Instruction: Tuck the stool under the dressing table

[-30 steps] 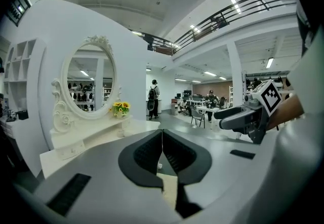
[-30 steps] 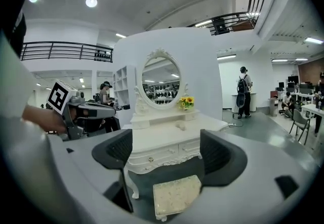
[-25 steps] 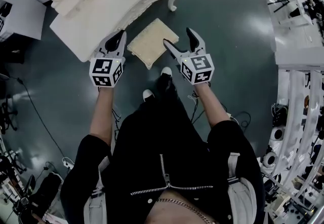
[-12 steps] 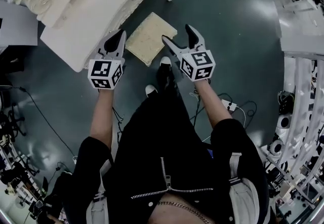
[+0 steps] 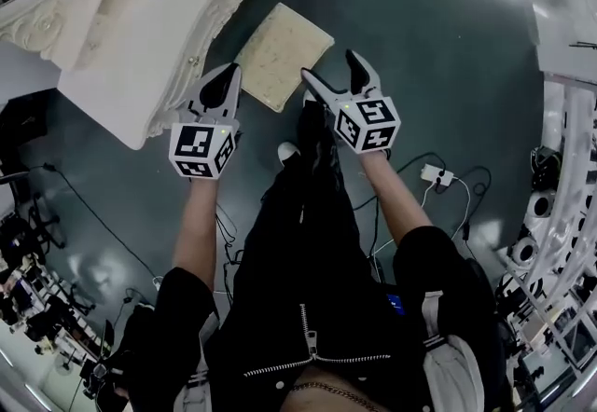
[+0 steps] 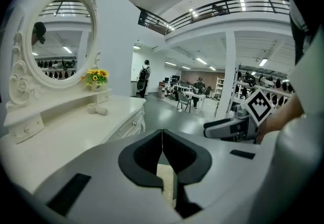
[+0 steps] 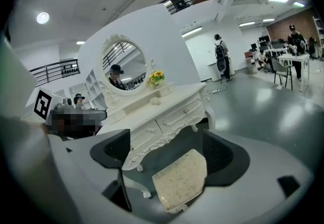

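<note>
step: approach; both grippers hover above the stool (image 5: 283, 54), neither touching it, so the tuck looks not yet begun.
stool: on the dark floor just in front of the dressing table (image 5: 140, 19), seat not under the top.
left gripper (image 5: 227, 75): jaws pressed together, empty.
right gripper (image 5: 329, 67): jaws wide apart and opening, nothing between the pads; the seat shows beyond the gap.
next move: probably lower to the seat's near edge, grip or brace it, then push it toward the table.
count: one stool, one dressing table, one oval mirror (image 6: 61, 40), two grippers.
</note>
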A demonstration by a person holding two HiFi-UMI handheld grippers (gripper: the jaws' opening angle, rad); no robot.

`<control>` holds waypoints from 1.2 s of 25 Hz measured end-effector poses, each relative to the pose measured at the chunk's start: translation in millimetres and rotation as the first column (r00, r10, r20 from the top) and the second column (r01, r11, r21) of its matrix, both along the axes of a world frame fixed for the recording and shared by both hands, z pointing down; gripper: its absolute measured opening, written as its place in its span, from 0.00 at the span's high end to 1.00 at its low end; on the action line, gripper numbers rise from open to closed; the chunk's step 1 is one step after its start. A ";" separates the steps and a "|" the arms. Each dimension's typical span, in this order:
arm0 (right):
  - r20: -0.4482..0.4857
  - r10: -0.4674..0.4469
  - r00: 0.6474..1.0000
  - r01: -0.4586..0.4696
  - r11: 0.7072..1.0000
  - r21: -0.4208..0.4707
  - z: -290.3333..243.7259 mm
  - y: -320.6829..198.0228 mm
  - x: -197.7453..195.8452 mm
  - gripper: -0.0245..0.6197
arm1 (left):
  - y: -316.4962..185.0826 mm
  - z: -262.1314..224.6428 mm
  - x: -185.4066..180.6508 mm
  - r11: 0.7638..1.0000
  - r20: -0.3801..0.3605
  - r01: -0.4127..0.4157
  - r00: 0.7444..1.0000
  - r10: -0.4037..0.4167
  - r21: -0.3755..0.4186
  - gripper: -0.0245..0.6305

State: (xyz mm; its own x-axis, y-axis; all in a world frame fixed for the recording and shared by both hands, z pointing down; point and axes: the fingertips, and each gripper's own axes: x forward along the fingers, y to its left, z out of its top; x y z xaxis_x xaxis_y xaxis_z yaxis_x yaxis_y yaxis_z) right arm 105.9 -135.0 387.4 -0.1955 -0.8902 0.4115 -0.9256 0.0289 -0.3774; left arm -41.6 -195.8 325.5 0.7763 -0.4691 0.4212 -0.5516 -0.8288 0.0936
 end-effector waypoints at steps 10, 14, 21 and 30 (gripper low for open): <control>0.182 0.121 0.976 -0.095 0.984 -0.148 140.7 3.8 -8.2 0.25 | -20.1 66.5 3.1 0.999 0.013 0.018 1.000 -0.018 -0.041 0.93; 0.220 0.142 0.965 -0.095 0.973 -0.210 204.2 5.8 -15.9 0.25 | -23.0 103.6 1.4 0.998 0.021 0.026 0.999 -0.025 -0.057 0.93; 0.341 0.223 0.913 -0.110 0.941 -0.319 296.1 0.8 -17.2 0.23 | -30.9 155.1 7.6 0.994 0.045 0.055 0.998 -0.050 -0.095 0.93; 0.419 0.344 0.840 -0.124 0.874 -0.469 402.9 -0.1 -31.9 0.16 | -22.1 214.6 6.6 0.985 0.061 0.071 0.996 -0.062 -0.156 0.93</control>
